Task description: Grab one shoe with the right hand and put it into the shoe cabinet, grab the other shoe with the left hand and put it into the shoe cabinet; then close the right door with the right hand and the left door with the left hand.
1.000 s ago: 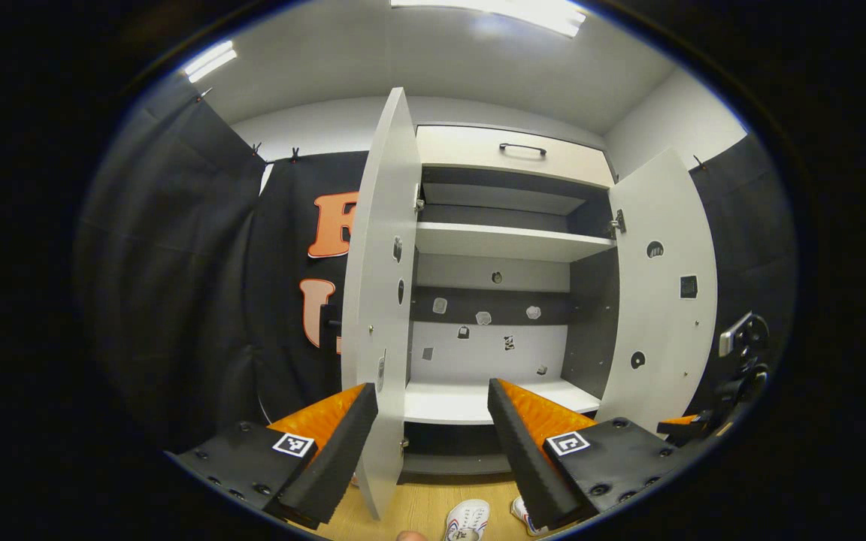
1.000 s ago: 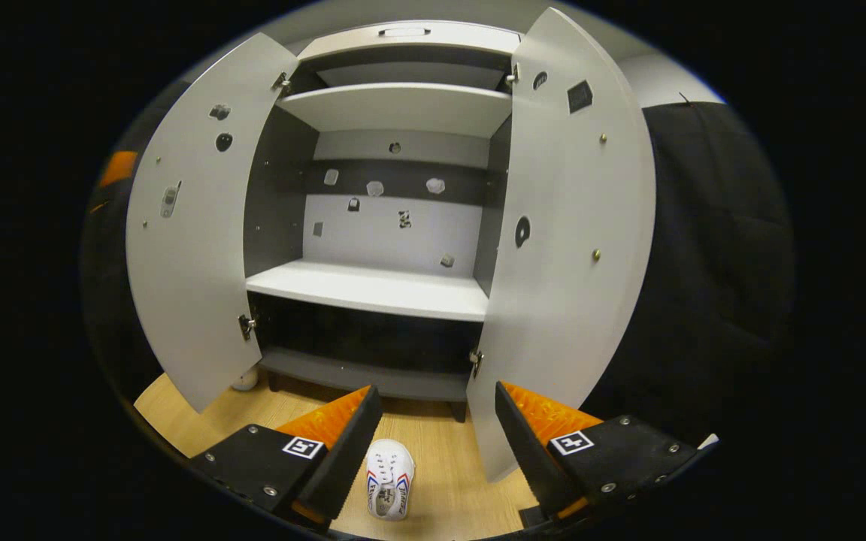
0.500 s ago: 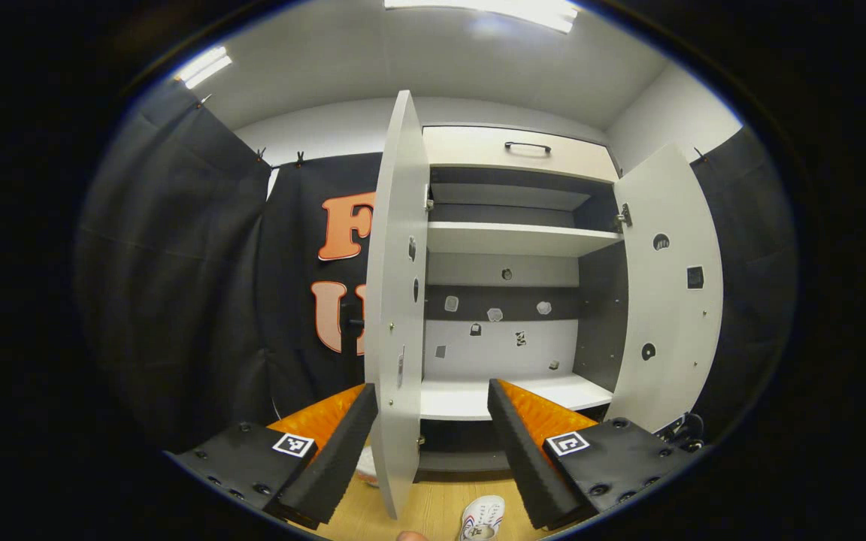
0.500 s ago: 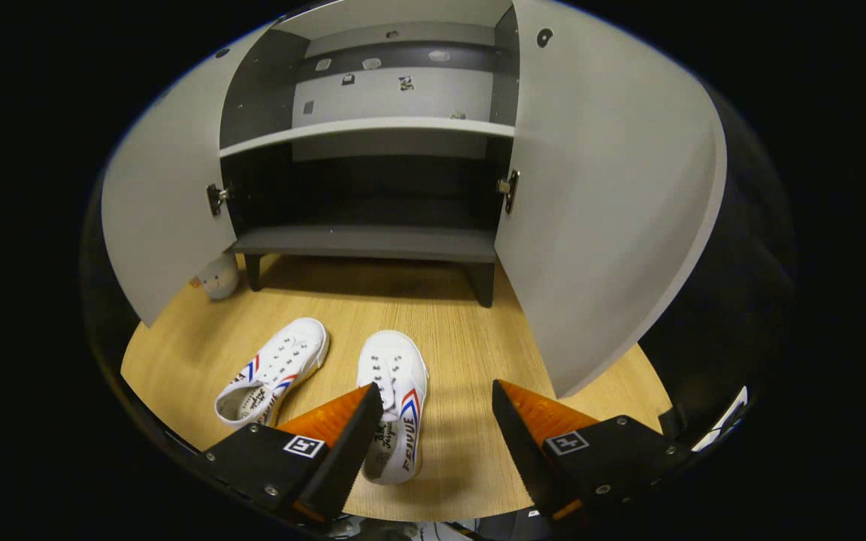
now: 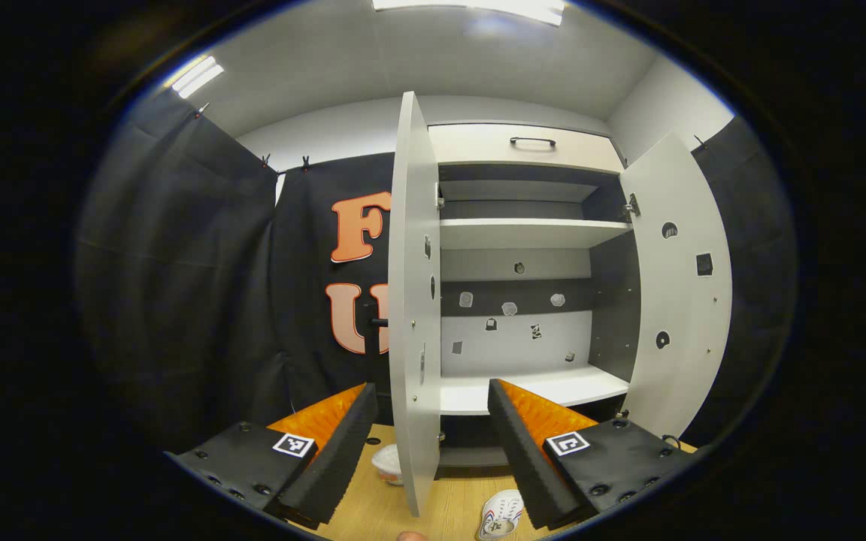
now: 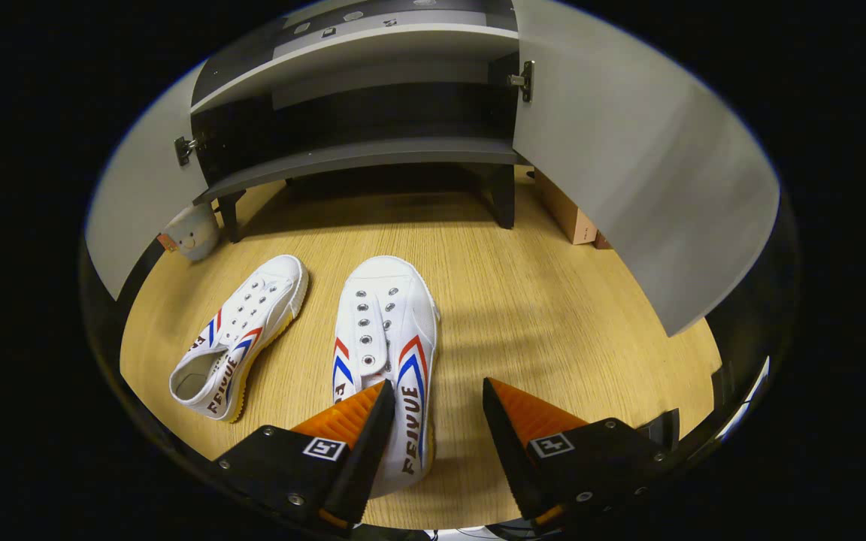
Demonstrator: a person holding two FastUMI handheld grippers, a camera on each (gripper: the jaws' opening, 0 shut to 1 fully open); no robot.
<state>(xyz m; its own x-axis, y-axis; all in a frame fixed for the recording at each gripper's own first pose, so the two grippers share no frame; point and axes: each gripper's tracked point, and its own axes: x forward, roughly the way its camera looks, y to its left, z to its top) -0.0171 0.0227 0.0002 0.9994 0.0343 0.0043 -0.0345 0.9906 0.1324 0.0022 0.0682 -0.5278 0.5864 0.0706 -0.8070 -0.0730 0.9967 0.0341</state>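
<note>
Left gripper view: I hold my left gripper (image 5: 431, 439) up with its jaws spread wide and nothing between them, facing the shoe cabinet (image 5: 523, 248) at centre frame.
Left door (image 5: 412, 300): swung out edge-on, running down the middle of the frame between my fingers' lines.
Right door (image 5: 677, 285): open at right of frame.
Shelves: bare, as far as I can see.
Cut off: one shoe (image 5: 501, 516) peeks in at the bottom edge beside my right-hand finger; a small pale object (image 5: 388, 463) sits on the floor by the left door's foot, and I cannot tell what it is.

Right gripper view: my right gripper (image 6: 433, 432) hangs wide open and empty, low over the wooden floor (image 6: 538, 300).
Right shoe (image 6: 386, 353): lower centre, toe toward the cabinet, its heel end running under my left-hand finger.
Left shoe (image 6: 234, 338): lower left, angled, just beside the first, apart from it.
Hidden: the near shoe's heel and collar, behind the finger; the cabinet's upper shelves, past the top edge.
Risk: closing here, I judge one finger may land on the upper instead of straddling it, and skid the shoe.
Risk, later: the open right door (image 6: 643, 188) at right of frame could catch the shoe on the lift.
</note>
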